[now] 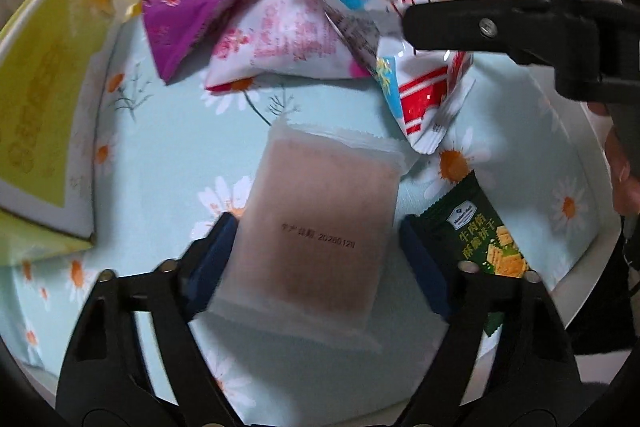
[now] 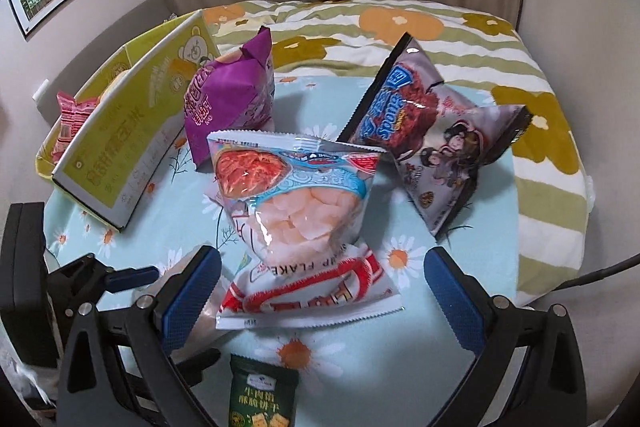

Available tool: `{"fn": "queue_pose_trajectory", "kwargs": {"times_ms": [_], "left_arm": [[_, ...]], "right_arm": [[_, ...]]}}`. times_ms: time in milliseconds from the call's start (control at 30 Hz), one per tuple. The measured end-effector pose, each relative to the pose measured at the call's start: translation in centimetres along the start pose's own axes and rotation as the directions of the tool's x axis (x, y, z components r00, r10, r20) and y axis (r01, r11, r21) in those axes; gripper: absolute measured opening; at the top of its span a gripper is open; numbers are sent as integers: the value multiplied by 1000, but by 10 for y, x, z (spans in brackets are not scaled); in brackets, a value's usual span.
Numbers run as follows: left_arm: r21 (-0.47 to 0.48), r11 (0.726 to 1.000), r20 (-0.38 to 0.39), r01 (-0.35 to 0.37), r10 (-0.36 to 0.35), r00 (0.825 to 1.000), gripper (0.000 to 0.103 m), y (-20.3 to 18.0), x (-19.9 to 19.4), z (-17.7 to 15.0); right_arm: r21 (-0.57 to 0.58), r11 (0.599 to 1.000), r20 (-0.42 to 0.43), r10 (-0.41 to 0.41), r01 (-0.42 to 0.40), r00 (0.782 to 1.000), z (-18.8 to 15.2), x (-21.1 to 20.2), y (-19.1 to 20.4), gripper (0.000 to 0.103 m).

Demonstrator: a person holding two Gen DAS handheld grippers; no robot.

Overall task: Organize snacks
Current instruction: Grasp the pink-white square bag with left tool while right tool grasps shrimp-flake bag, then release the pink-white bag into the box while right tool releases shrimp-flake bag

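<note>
My left gripper (image 1: 316,251) is open, its blue pads on either side of a frosted brownish snack packet (image 1: 320,223) that lies flat on the daisy-print cloth (image 1: 160,155). My right gripper (image 2: 322,291) is open around the lower end of a shrimp flake bag (image 2: 296,203); the pads stand apart from it. That bag also shows in the left wrist view (image 1: 424,95). A purple bag (image 2: 230,95), a grey cartoon-print bag (image 2: 432,135) and a small dark green cracker pack (image 2: 262,395) lie on the cloth. A yellow-green cardboard box (image 2: 120,135) stands at the left.
A pink-white packet (image 1: 280,39) lies behind the frosted one. A pink packet (image 2: 70,119) sits inside the box. A striped flower blanket (image 2: 480,39) covers the far side, with curtains behind. The white table rim (image 1: 580,259) shows at the right.
</note>
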State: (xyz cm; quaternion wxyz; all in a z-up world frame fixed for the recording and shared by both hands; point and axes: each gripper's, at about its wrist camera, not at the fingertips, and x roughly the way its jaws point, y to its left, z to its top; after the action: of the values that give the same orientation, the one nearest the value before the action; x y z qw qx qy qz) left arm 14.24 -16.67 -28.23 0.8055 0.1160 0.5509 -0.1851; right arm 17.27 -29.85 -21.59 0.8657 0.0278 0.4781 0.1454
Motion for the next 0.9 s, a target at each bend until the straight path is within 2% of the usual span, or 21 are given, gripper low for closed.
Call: {"fn": "queue_pose_trajectory", "kwargs": {"times_ms": [100,233,433,467,533,600,900], "left_arm": [[8,1000,12,14,-14,1000,66,3,0,1],[13,1000,9,20,-20,1000,65,4,0,0],[-22,1000,7,14,-14,1000,64,15,-1,-1],[-27,1000,8,15,-15,1000,64,17,-1,-2],[-34,999,9,18,-18,1000,63,20,-2,-3],[-40,999,7,17,-17,1000,63,25,-4,-5],[-86,996,36,36,-33,999,61,35,-28,-9]], "right_arm": [[-6,1000,-10,2,-2,1000,1,8,1,101],[-16,1000,-17,8,-8,1000,3,16,5,97],[-34,999,-39,12,-13,999,6,28,9,80],[-36,999,-43,11,-13,999,6,29,10,73],[-41,999,-39,12,-13,999,5,30,11,70],[-44,999,-32,9,-10,999,5,28,12,63],[-55,998,13,9,-8,1000,5,7,17,60]]}}
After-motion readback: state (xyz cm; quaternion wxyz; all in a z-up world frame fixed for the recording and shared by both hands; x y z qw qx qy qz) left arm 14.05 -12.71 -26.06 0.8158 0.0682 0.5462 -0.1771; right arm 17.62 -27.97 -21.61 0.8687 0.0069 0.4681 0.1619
